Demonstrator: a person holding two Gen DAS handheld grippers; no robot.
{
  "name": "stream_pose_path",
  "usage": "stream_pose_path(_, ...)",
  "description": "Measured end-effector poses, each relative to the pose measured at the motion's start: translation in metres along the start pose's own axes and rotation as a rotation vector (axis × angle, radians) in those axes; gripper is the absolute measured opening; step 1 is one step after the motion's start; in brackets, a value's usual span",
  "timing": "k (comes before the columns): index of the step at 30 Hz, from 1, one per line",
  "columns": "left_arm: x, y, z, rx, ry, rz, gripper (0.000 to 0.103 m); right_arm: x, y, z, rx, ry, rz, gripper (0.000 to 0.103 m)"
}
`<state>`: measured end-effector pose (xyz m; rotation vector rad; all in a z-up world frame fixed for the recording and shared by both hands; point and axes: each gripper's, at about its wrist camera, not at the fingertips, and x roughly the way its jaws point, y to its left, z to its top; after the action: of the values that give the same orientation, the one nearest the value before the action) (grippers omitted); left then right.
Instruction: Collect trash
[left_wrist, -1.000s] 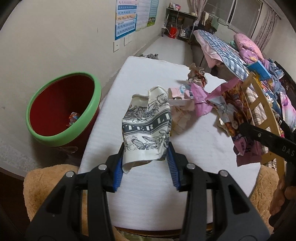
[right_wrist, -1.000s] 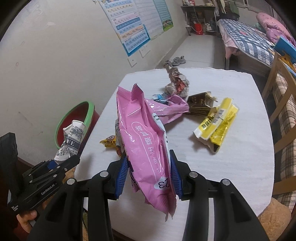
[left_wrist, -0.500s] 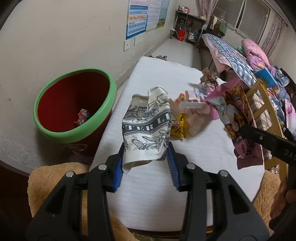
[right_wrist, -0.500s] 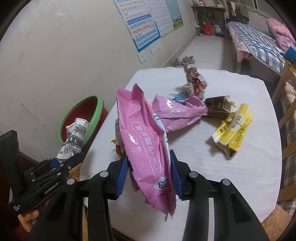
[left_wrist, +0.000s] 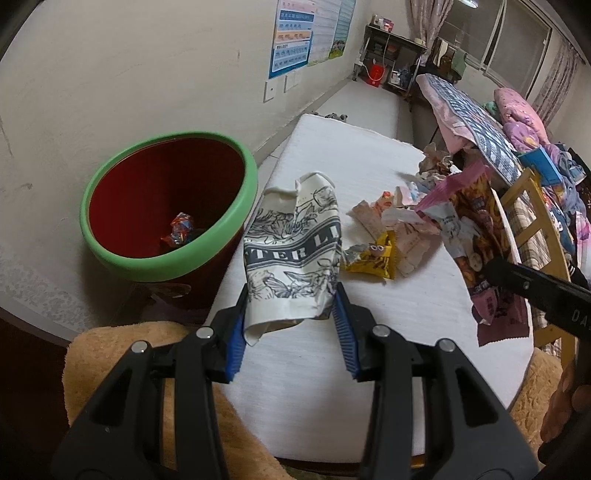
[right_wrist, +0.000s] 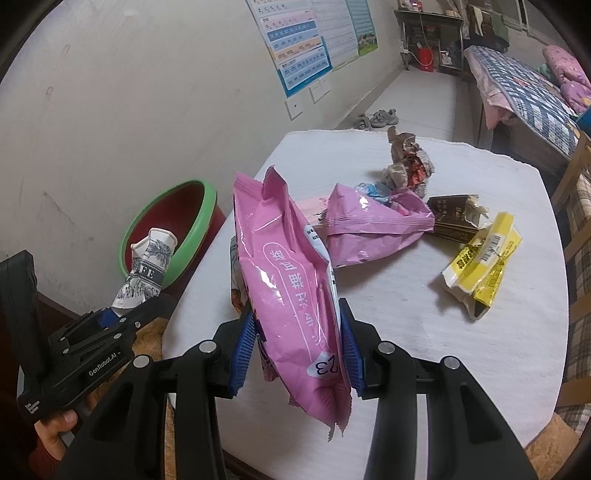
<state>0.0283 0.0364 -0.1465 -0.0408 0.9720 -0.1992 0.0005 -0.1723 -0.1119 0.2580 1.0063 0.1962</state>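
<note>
The left gripper (left_wrist: 291, 321) pinches a crushed paper cup (left_wrist: 293, 254) by its base, with the green-rimmed bin (left_wrist: 166, 206) at ten o'clock, probably its destination. The right gripper (right_wrist: 297, 343) clamps a pink snack bag (right_wrist: 284, 280) upright; more wrappers (right_wrist: 480, 258) lie on the white table (right_wrist: 443, 332) at one o'clock.

Pink wrapper (right_wrist: 291, 280), navy-printed white cup (left_wrist: 293, 254), green-rimmed bin (left_wrist: 236, 221).
</note>
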Motion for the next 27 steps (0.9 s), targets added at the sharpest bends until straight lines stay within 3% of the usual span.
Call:
stream_pose_path(19,0.001,0.016,-0.002,-0.021,0.002,0.033,0.041,0.008,0.011,0.000,-0.010,0.009,0.009,0.042)
stream_pose_path(27,-0.001,0.041,0.005,-0.070,-0.021,0.091,0.041,0.012,0.019,0.005,-0.013,0.015,0.022,0.043)
